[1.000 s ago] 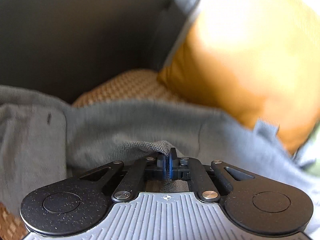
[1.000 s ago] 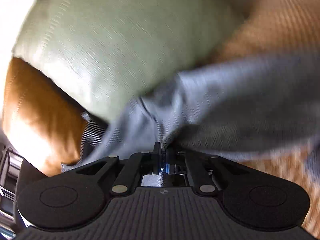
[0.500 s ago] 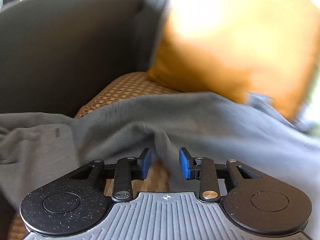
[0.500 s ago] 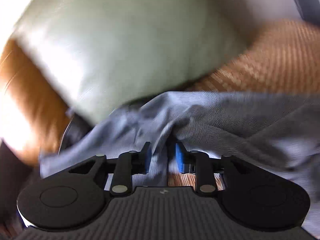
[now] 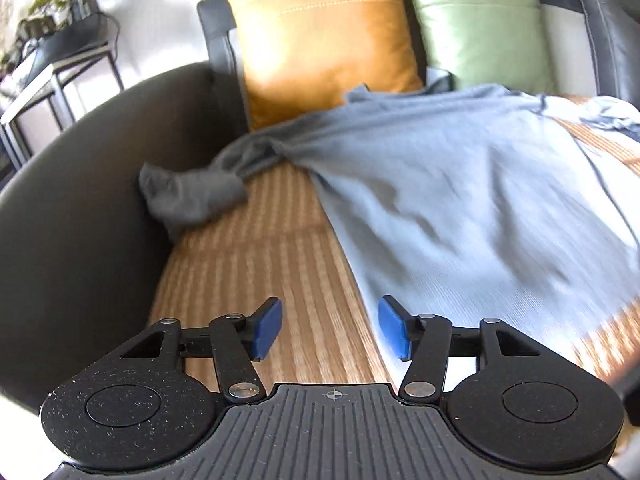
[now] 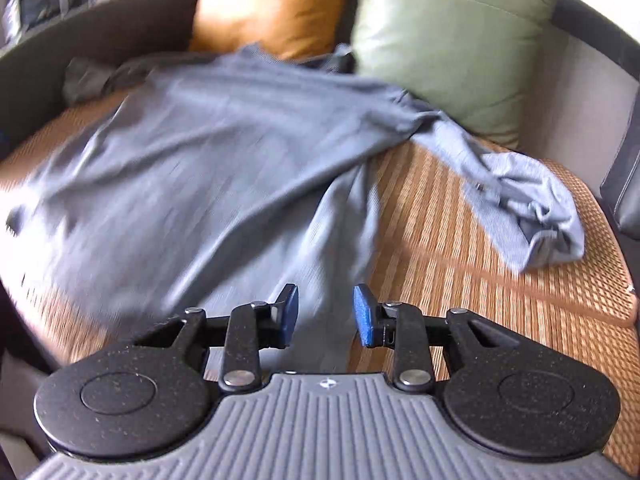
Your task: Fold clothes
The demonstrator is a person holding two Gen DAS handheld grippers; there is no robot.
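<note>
**Inspector:** Both grippers had let go of the grey long-sleeved shirt [image 5: 460, 184] and drawn back since 1 second before, when each was clamped on its fabric. How did the jaws stand?

**Assistant:** The left gripper [image 5: 330, 334] had its jaws spread and opening, nothing between the blue pads, only the woven seat mat [image 5: 260, 264] below. The right gripper [image 6: 325, 316] had its jaws parted less widely, also opening; shirt cloth lay beneath the gap, not pinched.

**Inspector:** And the garment's position?

**Assistant:** It lay spread across the mat on the sofa, its upper edge against the orange cushion [image 5: 320, 36] and the green cushion [image 5: 480, 24]. 1 sleeve [image 5: 192, 196] trailed to the dark armrest [image 5: 80, 220], bunched at its end. The other sleeve [image 6: 532, 208] lay crumpled on the mat at the opposite side.

**Inspector:** Anything else?

**Assistant:** A side table [image 5: 52, 76] stood beyond the armrest.
</note>
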